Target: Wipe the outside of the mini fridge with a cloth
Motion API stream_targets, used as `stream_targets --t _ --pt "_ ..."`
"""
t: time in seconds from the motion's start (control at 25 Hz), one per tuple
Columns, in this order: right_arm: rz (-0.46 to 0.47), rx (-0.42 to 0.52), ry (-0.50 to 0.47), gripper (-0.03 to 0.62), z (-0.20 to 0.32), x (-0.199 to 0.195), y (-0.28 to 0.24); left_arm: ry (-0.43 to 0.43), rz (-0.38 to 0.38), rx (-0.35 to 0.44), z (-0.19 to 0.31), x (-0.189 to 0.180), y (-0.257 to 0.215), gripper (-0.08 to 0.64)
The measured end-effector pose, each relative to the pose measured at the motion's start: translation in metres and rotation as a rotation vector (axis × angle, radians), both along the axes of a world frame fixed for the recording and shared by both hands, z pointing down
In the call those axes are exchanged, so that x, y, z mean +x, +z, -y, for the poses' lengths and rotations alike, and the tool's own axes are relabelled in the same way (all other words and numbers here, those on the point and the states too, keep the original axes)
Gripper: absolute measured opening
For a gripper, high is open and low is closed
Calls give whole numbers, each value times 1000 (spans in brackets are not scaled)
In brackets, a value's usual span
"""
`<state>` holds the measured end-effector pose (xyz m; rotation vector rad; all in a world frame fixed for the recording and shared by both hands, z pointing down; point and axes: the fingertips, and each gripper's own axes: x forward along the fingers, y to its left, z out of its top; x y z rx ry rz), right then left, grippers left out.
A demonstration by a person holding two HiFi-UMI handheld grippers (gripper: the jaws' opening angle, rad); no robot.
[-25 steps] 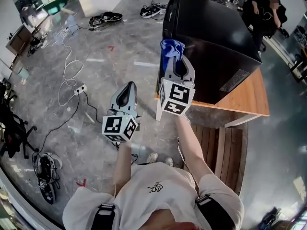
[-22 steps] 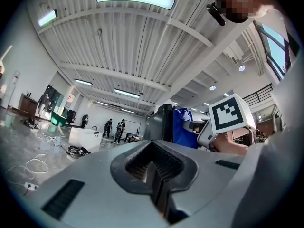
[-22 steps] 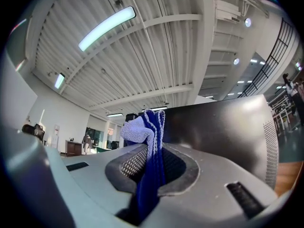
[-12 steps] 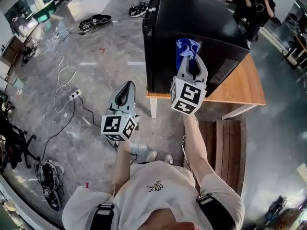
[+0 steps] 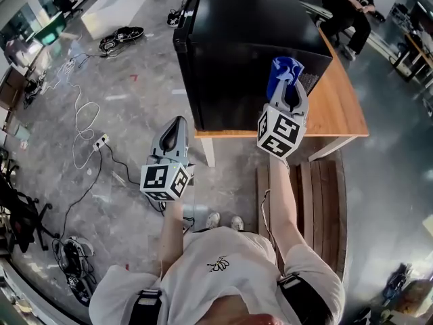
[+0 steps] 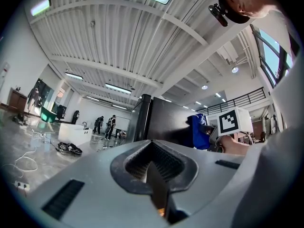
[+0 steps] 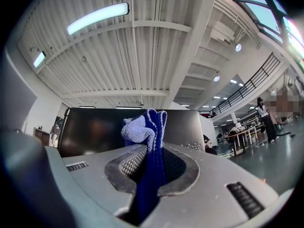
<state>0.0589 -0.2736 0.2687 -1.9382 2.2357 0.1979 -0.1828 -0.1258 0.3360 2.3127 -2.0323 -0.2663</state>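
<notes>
Gripping one cloth, right tool | left tool closed | one fridge

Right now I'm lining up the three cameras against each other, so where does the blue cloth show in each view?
Head view: the blue cloth sits right of centre, upper half, pinched in the right gripper, seen against the black mini fridge.
Left gripper view: cloth right of centre, mid-height, against the fridge.
Right gripper view: cloth dead centre, standing up between the jaws.
Shared landmark: the mini fridge, behind the cloth everywhere.
</notes>
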Motion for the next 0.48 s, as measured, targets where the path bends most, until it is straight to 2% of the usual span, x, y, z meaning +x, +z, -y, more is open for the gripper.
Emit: stream_targets --t 0.24,0.48 --pt "-38 -5 92 61 11 47 2 17 4 -1 4 15 0 5" --pt "-28 -25 180 61 20 92 4 27 3 -4 5 24 0 5"
